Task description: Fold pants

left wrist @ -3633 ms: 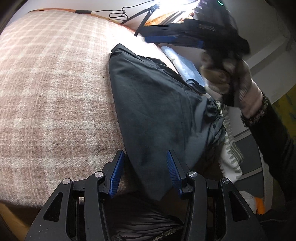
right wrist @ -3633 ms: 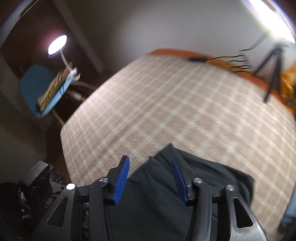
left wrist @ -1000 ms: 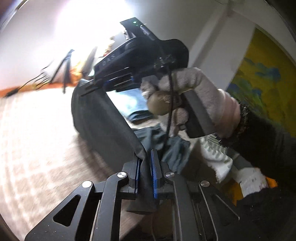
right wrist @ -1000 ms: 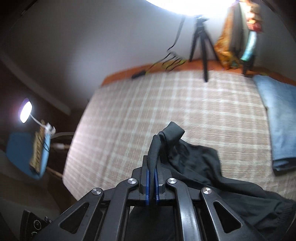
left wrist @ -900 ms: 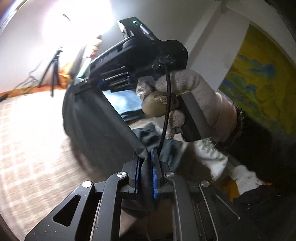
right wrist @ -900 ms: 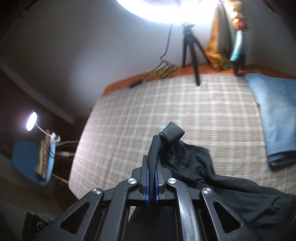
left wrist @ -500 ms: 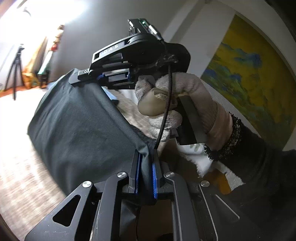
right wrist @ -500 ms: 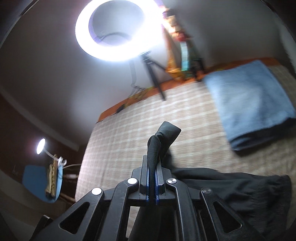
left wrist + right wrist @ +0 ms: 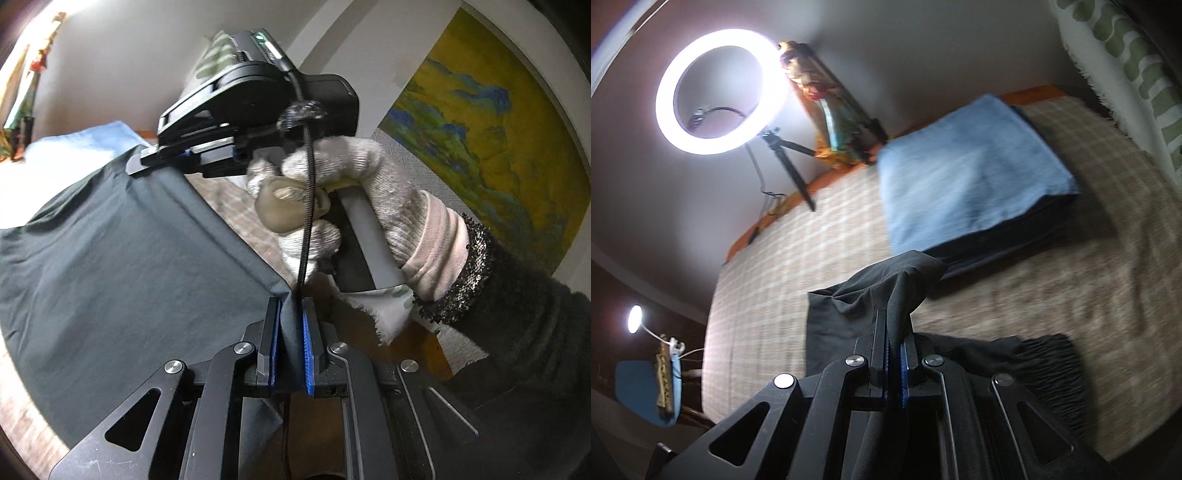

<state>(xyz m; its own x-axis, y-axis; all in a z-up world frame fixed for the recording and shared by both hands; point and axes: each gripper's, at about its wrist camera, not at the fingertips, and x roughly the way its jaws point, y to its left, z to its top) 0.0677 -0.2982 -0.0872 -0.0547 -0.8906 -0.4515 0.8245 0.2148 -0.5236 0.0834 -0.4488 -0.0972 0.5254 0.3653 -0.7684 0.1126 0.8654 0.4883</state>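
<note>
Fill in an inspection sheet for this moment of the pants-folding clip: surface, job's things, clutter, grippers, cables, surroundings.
Surface: bed under a beige plaid blanket.
Job's things: dark pants, one edge lifted taut between both grippers, the rest draped on the blanket.
Clutter: folded blue garment on a darker folded stack, lying beyond the pants; green-patterned white cloth at the bed's edge.
Grippers: left gripper shut on the pants; right gripper shut on the pants, held by a gloved hand.
Cables: black cord hanging across the gloved hand; wires below the ring light.
Surroundings: lit ring light on a tripod, yellow painting, small lamp.
</note>
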